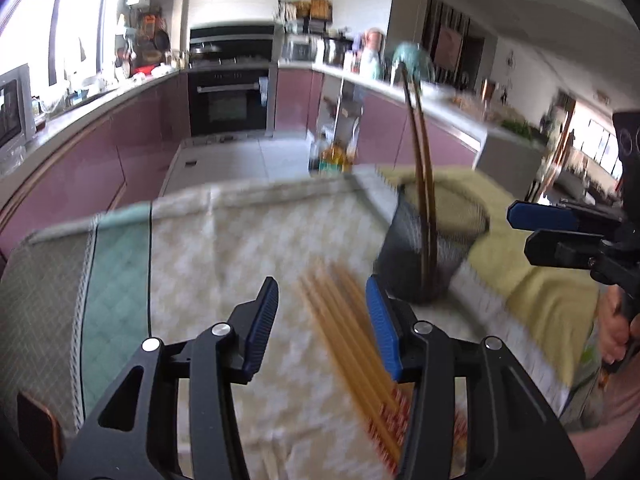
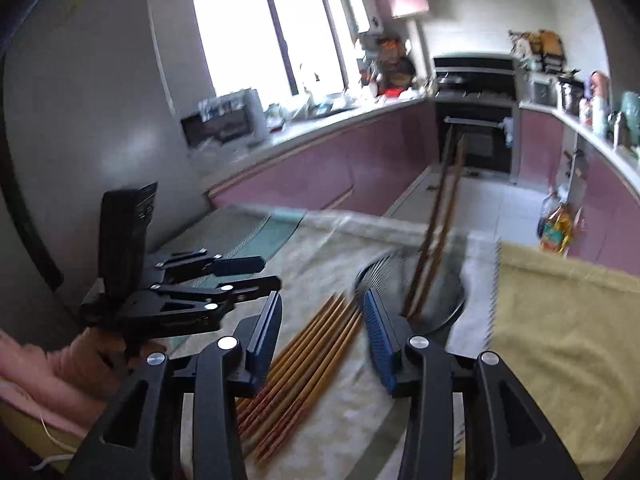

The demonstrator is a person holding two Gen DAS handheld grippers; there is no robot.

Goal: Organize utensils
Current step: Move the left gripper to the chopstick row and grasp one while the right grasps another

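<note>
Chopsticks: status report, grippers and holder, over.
Left gripper and right gripper open, both empty. Loose chopsticks flat on cloth; two standing in mesh holder. Nothing blocking.

Both cams ride the grippers, looking forward and down along the fingers, close over the table. Landmark: black mesh holder (image 1: 432, 236).

Left wrist view: sits left of the holder, which is ahead to the right; faces the oven (image 1: 230, 98) wall.

Right wrist view: holder (image 2: 416, 292) is nearly dead ahead, and the window (image 2: 264, 28) shows beyond it to the left.

Shared: holder, chopstick bundle (image 1: 352, 344) (image 2: 296, 364) left of it, patterned cloth (image 1: 224, 248) (image 2: 340, 240), oven.
</note>
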